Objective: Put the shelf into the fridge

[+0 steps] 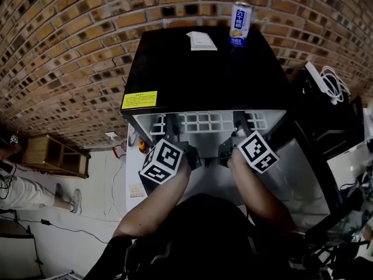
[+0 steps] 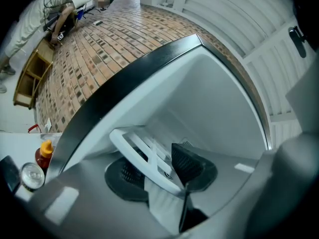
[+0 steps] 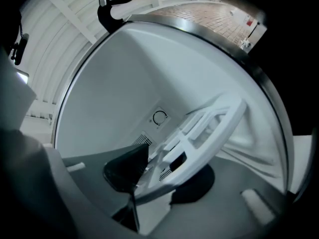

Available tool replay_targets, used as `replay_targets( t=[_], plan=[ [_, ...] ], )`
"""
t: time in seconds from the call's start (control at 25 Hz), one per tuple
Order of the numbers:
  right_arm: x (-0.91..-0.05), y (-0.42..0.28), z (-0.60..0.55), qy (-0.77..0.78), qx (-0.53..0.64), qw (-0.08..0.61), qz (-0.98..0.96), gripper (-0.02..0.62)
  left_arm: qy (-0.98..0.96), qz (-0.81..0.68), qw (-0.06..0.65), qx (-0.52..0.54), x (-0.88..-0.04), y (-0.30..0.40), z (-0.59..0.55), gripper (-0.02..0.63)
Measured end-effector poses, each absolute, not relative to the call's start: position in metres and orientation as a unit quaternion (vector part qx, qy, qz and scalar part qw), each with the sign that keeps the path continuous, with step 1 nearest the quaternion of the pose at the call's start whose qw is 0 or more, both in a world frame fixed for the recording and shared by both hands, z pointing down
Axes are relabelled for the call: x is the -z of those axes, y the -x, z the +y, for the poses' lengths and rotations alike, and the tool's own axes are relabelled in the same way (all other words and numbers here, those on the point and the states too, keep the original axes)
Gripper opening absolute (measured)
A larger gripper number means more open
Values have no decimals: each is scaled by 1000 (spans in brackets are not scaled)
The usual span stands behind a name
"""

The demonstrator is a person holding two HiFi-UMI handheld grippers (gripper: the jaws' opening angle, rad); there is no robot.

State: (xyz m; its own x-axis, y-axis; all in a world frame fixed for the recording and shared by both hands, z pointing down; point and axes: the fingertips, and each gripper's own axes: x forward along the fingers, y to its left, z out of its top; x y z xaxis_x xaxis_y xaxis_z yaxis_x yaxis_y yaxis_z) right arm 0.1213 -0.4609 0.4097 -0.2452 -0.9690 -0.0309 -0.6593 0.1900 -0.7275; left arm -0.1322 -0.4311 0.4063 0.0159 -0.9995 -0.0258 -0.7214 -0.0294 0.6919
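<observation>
The white grid shelf (image 1: 205, 122) lies level in the open mini fridge (image 1: 201, 69), just under its black top, with the front rim near the opening. Whether its side edges already rest on the wall ledges cannot be told.

The left tongs (image 2: 154, 166) are clamped on the rim towards its left end, 1 ribbed pad on each face of the bar. The right tongs (image 3: 162, 171) straddle the rim towards the right end. They stand wider, and the pad on the left of that view looks just clear of the plastic, so they seem apart rather than gripping.

The shelf looks like moulded plastic. It is probably light and stiff enough to hold its shape, but wide, so a push at 1 corner could skew and jam it. The rim is smooth and could slip under a loose grip.

The best hold is likely the thick front bar at 2 well-separated places, not the thin inner ribs, which may flex or crack. A drink can (image 1: 240, 23) on the fridge top could topple if the cabinet is jolted.
</observation>
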Motion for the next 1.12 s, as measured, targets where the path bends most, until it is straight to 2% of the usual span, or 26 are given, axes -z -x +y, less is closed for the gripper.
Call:
replay_targets(
  t=[0.44,1.12],
  plan=[
    [-407,-121,-474,549,287,293,729,156,-668,-621,242,331,-405,131,-445,137],
    [-404,-121,-495,529,282,334,727,173,-678,-595,227,366,-403,132,-466,175]
  ],
)
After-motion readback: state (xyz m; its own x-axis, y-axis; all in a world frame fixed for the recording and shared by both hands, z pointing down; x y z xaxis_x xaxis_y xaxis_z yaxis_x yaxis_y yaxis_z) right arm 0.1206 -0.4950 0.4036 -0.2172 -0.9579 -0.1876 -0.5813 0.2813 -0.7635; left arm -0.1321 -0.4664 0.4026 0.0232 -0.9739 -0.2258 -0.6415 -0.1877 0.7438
